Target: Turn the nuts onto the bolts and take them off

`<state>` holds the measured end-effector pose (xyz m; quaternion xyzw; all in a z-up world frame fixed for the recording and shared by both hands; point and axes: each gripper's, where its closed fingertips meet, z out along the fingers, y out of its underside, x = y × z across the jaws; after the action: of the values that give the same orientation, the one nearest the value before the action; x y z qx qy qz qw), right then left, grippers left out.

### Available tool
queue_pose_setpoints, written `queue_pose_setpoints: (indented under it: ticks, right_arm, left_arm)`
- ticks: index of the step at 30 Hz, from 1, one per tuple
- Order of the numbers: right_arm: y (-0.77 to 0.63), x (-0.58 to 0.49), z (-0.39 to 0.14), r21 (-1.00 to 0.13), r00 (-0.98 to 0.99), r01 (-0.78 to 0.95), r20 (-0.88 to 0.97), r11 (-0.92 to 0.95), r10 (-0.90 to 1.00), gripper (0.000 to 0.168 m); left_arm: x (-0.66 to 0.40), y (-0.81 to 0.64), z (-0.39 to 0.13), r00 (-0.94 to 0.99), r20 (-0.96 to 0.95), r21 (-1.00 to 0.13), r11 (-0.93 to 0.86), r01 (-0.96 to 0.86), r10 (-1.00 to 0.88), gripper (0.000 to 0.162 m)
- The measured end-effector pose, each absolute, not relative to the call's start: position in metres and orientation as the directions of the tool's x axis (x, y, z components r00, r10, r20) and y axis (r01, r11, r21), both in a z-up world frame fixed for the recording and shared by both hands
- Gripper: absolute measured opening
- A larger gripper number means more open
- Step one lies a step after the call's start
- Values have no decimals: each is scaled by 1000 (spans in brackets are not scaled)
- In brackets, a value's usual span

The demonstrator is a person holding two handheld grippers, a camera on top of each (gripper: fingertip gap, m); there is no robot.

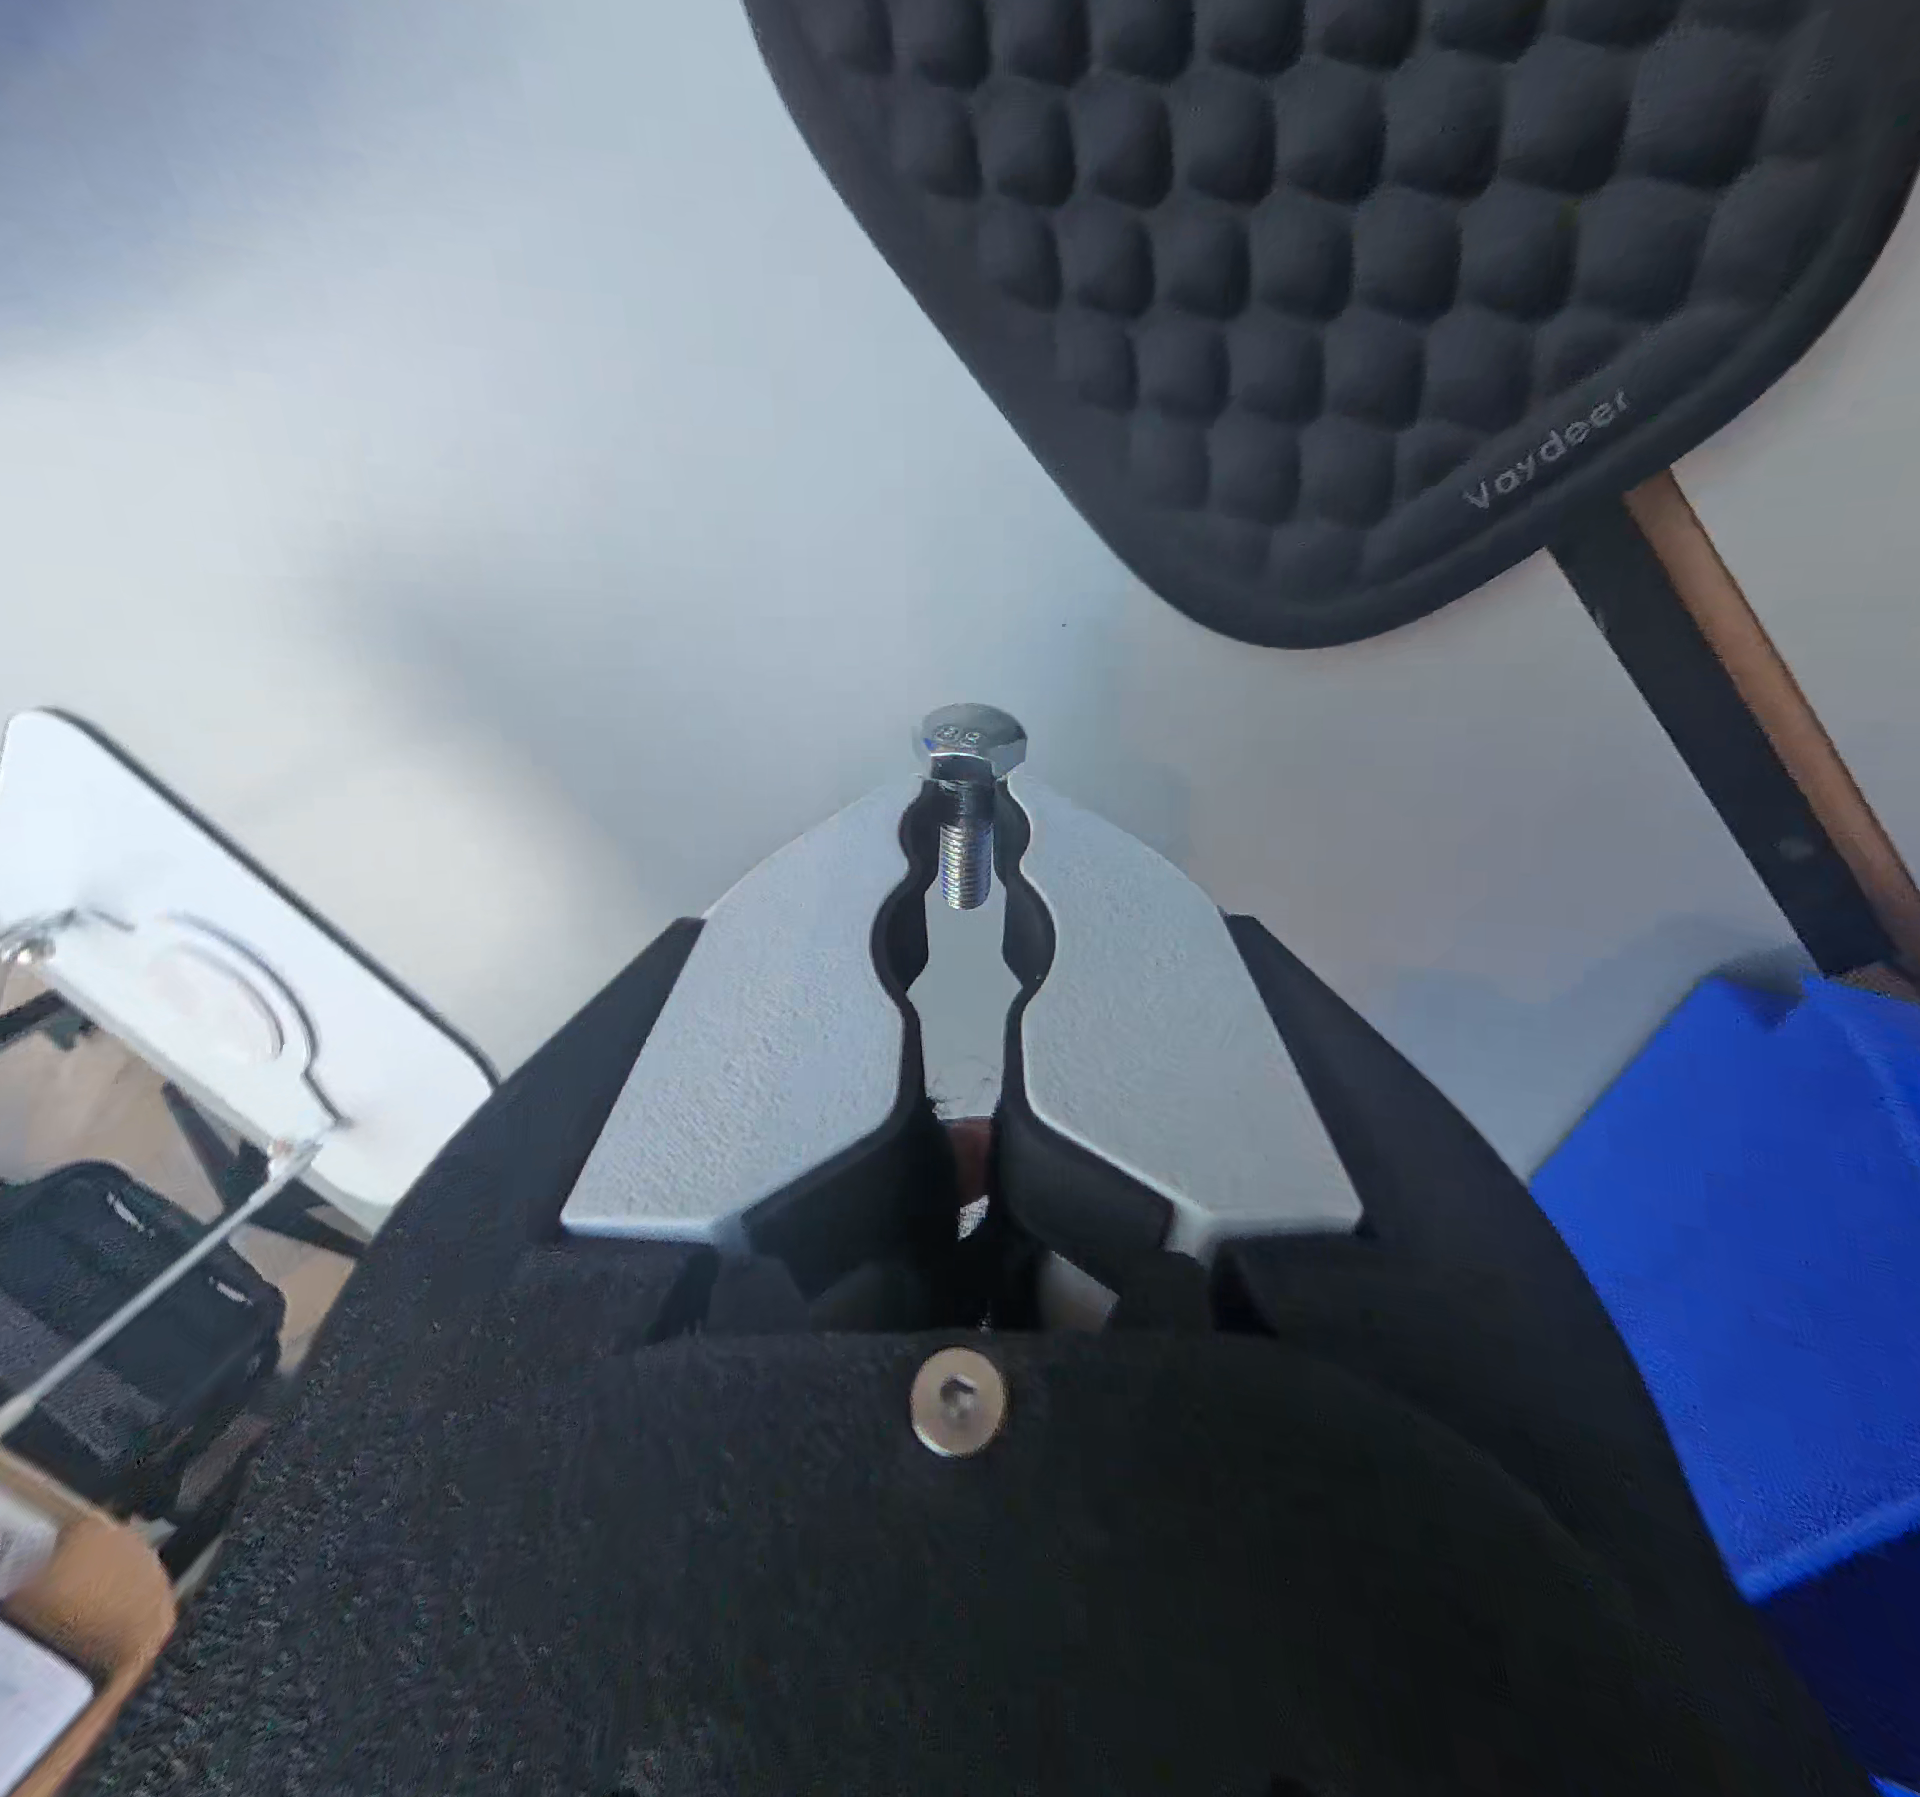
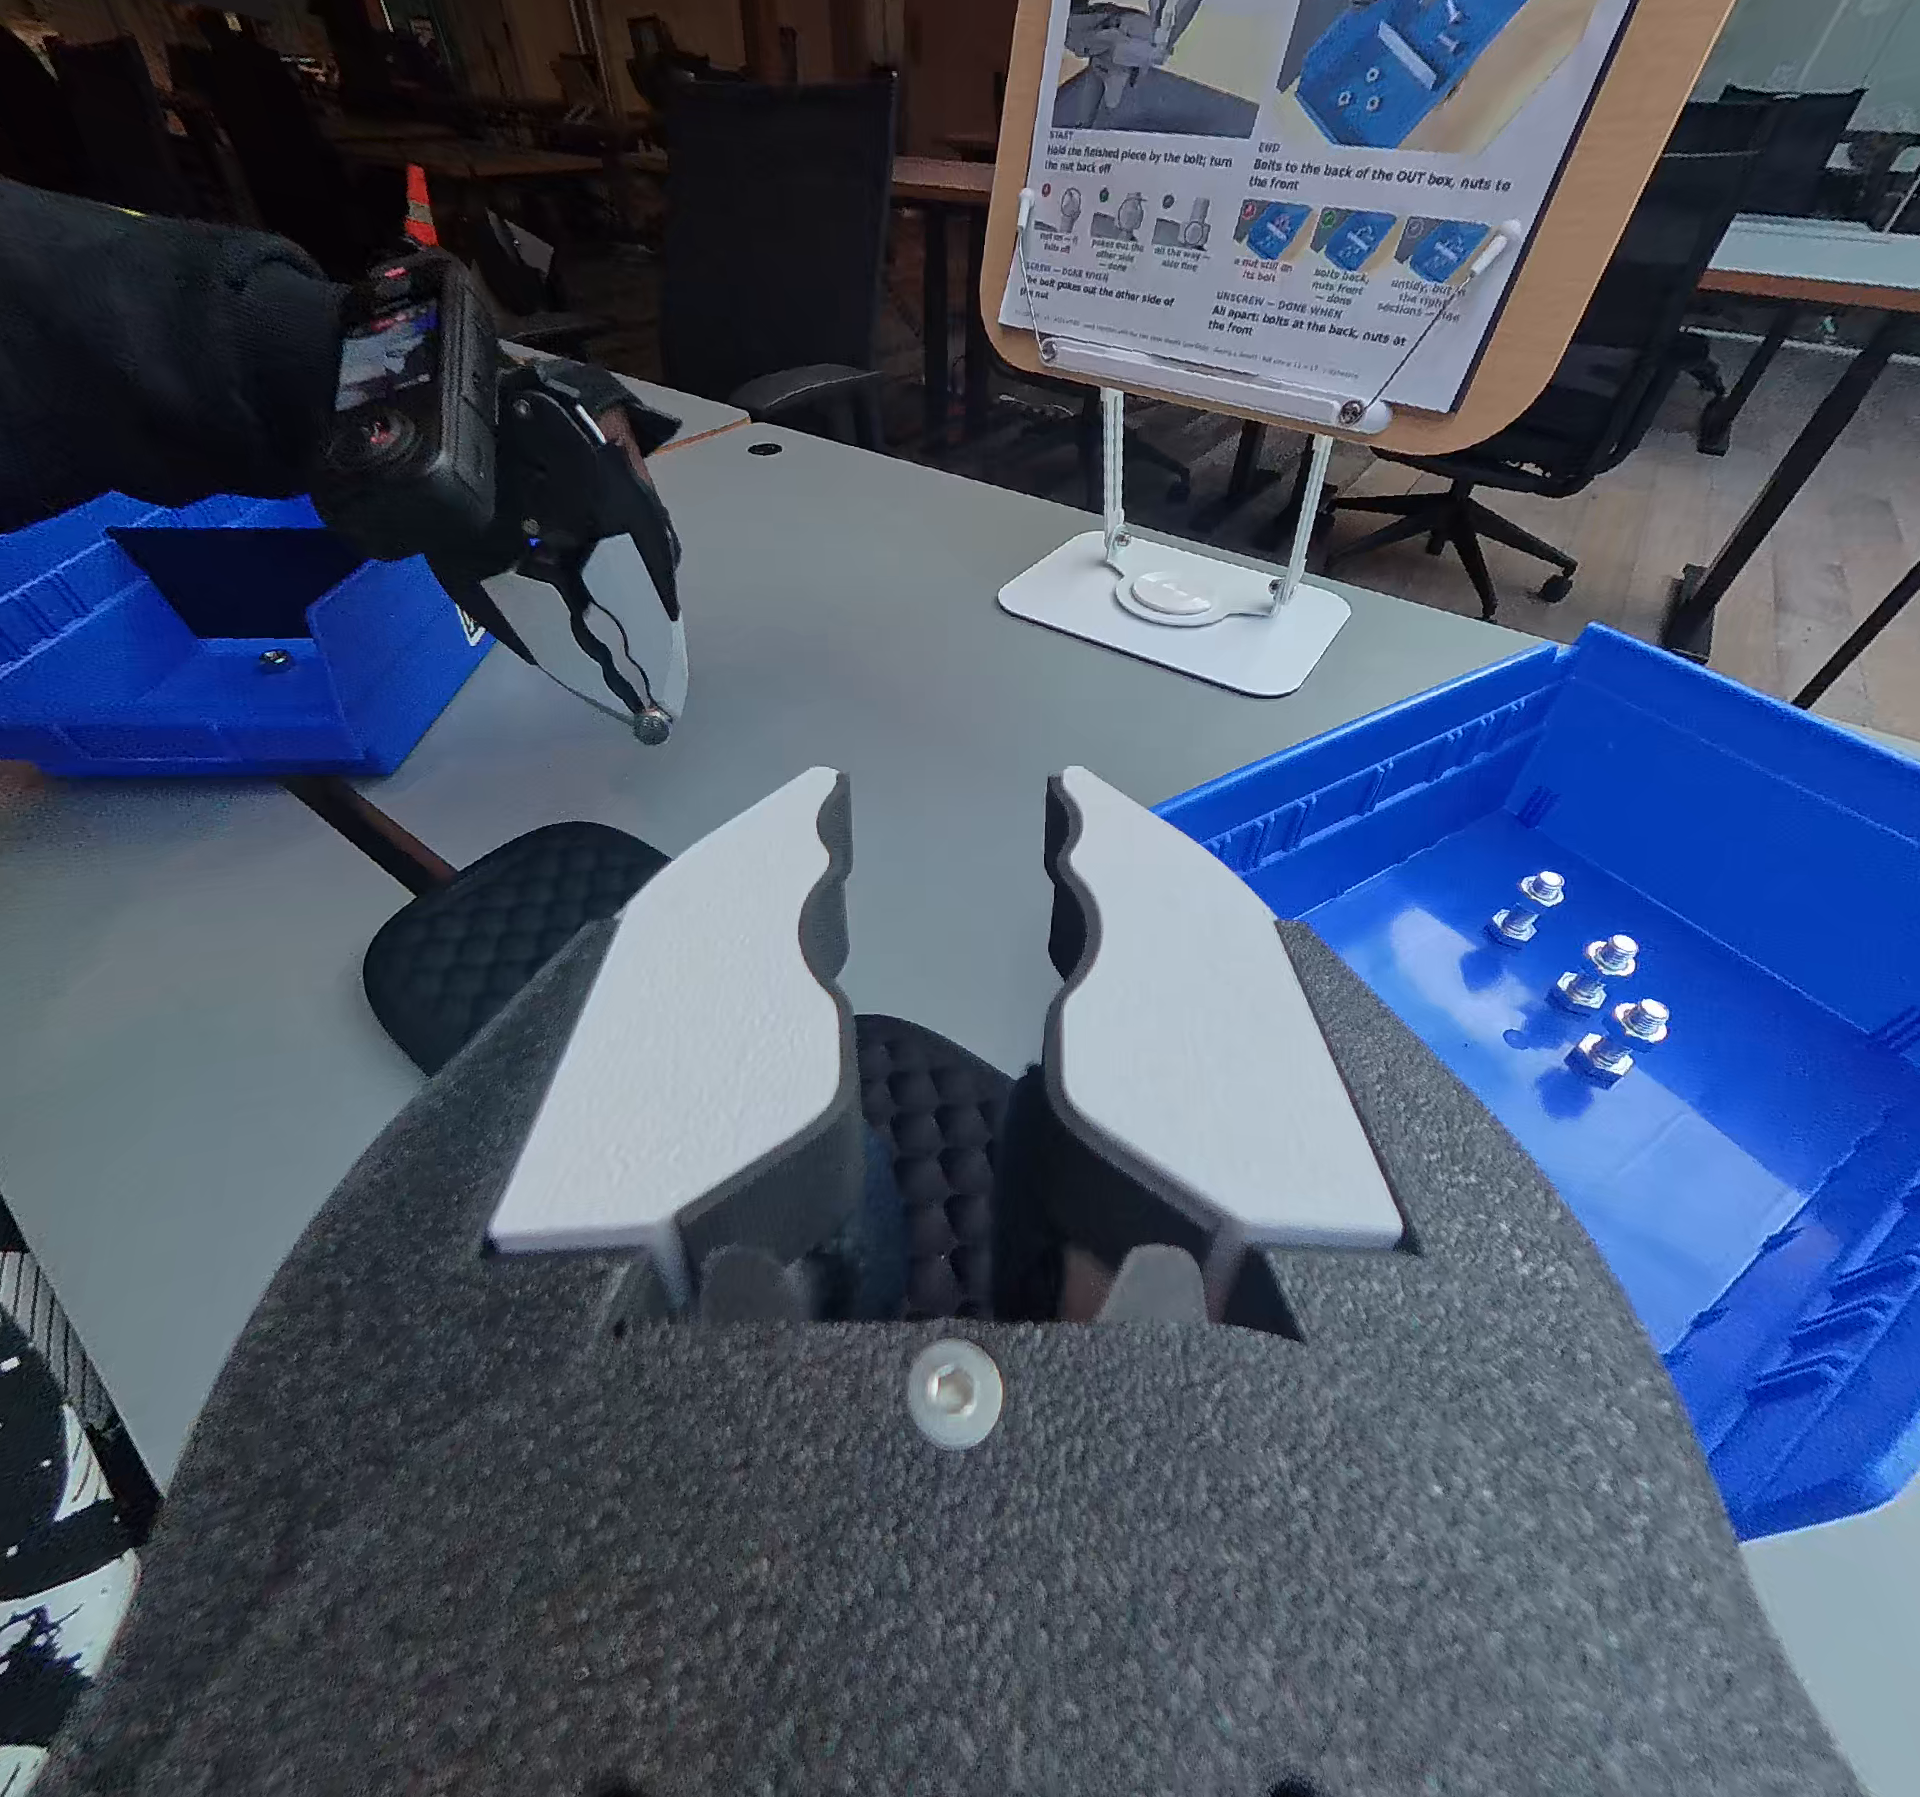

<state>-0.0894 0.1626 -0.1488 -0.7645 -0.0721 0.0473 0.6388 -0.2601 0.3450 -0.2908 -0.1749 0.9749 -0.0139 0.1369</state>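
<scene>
The blue bin [image 2: 1621, 1103] on my right held three bolts with nuts [image 2: 1581, 973] already turned onto them, lying in a loose row on its glossy ribbed-walled floor, toward the far end. The other blue bin [image 2: 208, 646] on my left had a stepped front and a dark open section whose contents I could not make out (only one small fastener showed on its front ledge). My left gripper [image 1: 966, 791] was clenched on a bare bolt [image 1: 968, 802]: its fingers [image 1: 790, 999] pinched the threaded shank just under the shiny six-sided head, which stuck out past the tips, while the thread pointed back toward my camera. From the right wrist view that gripper [image 2: 649, 713] hung tilted down over the grey table [image 2: 894, 604], tips close to the surface beside the left bin, carried by a hand in a black sleeve [image 2: 135, 345]. My right gripper [image 2: 948, 802] was released, its two pale, wavy-edged fingers [image 2: 717, 1009] standing well apart with nothing between them, level above the table and aimed past the near corner of the right bin. Both grippers had grainy black bodies and smooth, matte grey finger plates. A black cushioned pad [image 2: 499, 926] with a bumpy honeycomb surface lay on the table below and left of my right fingers. Beyond it stood a white stand [image 2: 1174, 609] propping up a wooden board with a printed sheet [image 2: 1340, 137].
</scene>
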Motion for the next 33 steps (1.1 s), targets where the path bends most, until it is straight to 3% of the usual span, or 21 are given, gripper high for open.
queue_pose_setpoints:
  ticks: [15, 20, 27, 30, 33]
  right_arm:
    - [168, -81, -165, -976, 987, 15, -20, -218, 158, 35]
    - [169, -83, -166, -975, 986, 19, -18, -221, 168, 35]
    - [172, -84, -174, -973, 982, 17, -27, -230, 187, 36]
    - [175, -86, -178, -972, 979, 13, -35, -233, 201, 36]
    - [178, -88, -179, -972, 976, 8, -43, -233, 214, 36]
  left_arm:
    - [-250, 336, -348, -967, -71, -116, 965, -235, -244, 9]
    - [-252, 340, -334, -920, -104, -166, 919, -358, -377, 27]
    - [-324, 375, -242, -522, -129, -415, 525, -744, -843, 44]
    - [-397, 394, -227, -304, -95, -376, 317, -871, -948, 43]
    - [-467, 394, -238, -145, -65, -268, 157, -951, -987, 40]
